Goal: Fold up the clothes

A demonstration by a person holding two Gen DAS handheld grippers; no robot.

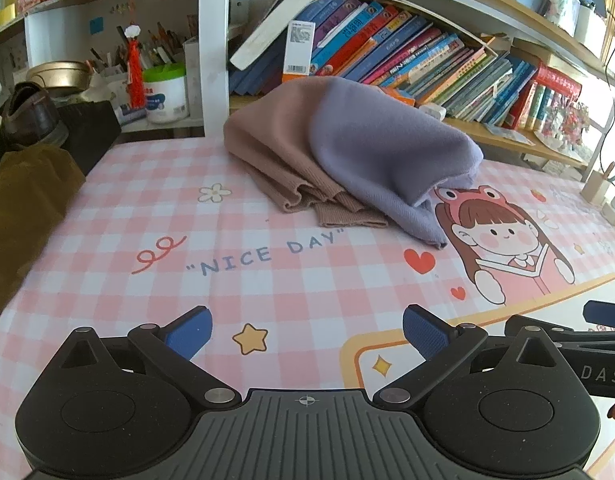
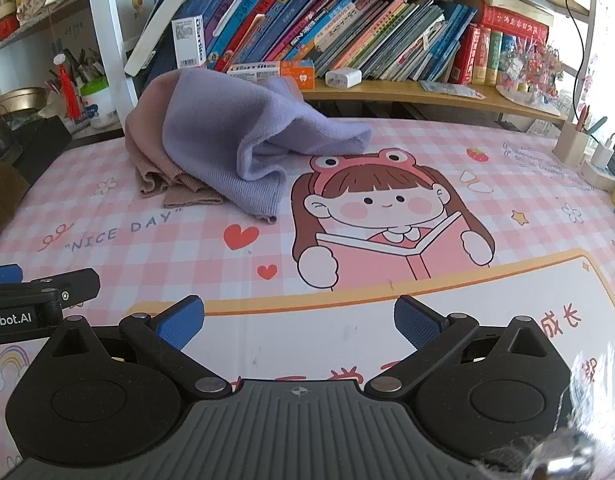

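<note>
Beyond the "NICE DAY" lettering (image 1: 267, 254): purple garment (image 1: 387, 152) heaped over tan garment (image 1: 275, 148), rumpled, not neatly folded. Left gripper (image 1: 307, 334), right gripper (image 2: 299, 322): spread apart, empty.

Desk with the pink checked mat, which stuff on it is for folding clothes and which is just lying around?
For the job:
- purple garment
- tan garment under it
- left gripper, open
- right gripper, open

Lying about:
- books
- white charger
- orange box
- pen holder
</note>
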